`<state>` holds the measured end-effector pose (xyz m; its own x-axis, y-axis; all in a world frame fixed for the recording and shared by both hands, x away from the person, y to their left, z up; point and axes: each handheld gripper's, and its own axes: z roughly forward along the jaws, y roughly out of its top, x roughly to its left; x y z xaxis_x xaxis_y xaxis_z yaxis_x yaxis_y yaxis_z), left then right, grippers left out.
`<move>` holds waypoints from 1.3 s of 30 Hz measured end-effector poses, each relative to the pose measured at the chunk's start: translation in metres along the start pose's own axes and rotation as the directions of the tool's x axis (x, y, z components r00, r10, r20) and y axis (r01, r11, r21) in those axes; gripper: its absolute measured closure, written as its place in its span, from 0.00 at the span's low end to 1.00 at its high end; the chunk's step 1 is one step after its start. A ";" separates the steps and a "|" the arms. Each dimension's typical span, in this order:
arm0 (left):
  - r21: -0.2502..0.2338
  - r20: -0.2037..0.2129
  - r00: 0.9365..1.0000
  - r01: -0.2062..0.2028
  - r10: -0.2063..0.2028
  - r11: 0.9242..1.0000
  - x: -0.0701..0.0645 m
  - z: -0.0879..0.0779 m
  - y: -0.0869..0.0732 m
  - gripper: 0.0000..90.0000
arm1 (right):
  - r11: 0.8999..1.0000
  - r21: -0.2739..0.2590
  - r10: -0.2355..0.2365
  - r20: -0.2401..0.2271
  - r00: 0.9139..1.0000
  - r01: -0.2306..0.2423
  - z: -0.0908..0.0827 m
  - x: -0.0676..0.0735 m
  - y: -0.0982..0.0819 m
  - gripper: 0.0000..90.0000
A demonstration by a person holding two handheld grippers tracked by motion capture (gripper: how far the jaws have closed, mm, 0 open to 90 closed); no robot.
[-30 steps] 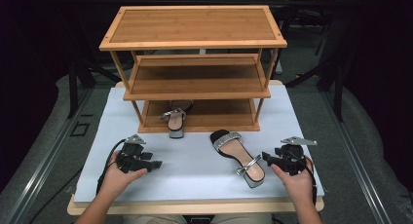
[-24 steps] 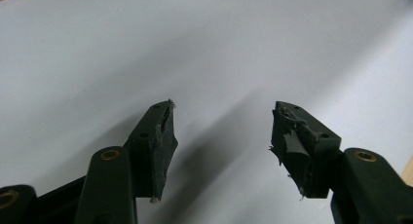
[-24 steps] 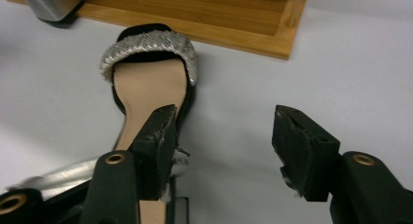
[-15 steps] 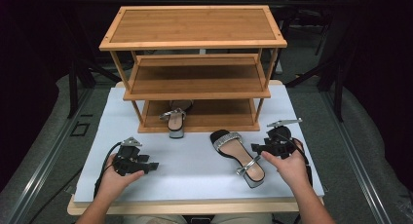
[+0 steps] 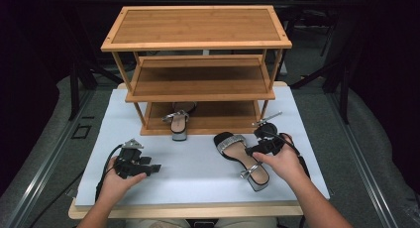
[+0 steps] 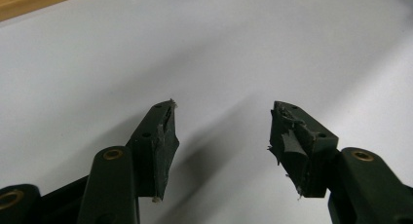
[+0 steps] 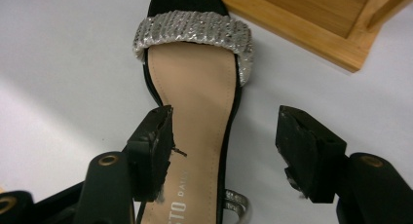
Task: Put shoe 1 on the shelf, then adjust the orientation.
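A black sandal with a silver toe strap and a tan insole lies on the white mat, toe toward the wooden shoe rack. Its mate sits on the rack's bottom shelf, with its heel sticking out over the front edge. My right gripper hovers over the middle of the loose sandal. In the right gripper view, the right gripper has just been opening; the insole lies under its left jaw, and no pad touches it. My left gripper rests at the front left. In its own view the left gripper is open over bare mat.
The white mat covers the table, and a wooden front edge shows below it. The rack has three shelves; its base stands just beyond the sandal's toe. Dark floor and metal rails surround the table.
The right gripper moved left and away from beside the sandal's heel to above its middle, rising a little, and its jaws opened wider. The left hand stayed put.
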<state>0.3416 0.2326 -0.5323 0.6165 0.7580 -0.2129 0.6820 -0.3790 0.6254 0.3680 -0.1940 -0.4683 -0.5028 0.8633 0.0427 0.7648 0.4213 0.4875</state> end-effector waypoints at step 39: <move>-0.002 0.007 1.000 0.011 -0.011 1.000 0.001 0.001 -0.001 0.47 | 0.903 0.429 -0.012 -0.051 0.999 0.033 0.054 0.017 0.016 0.41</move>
<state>0.3418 0.2330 -0.5340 0.6116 0.7584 -0.2255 0.6882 -0.3694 0.6244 0.3935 -0.1574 -0.5067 -0.5321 0.8428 0.0810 0.8466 0.5280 0.0671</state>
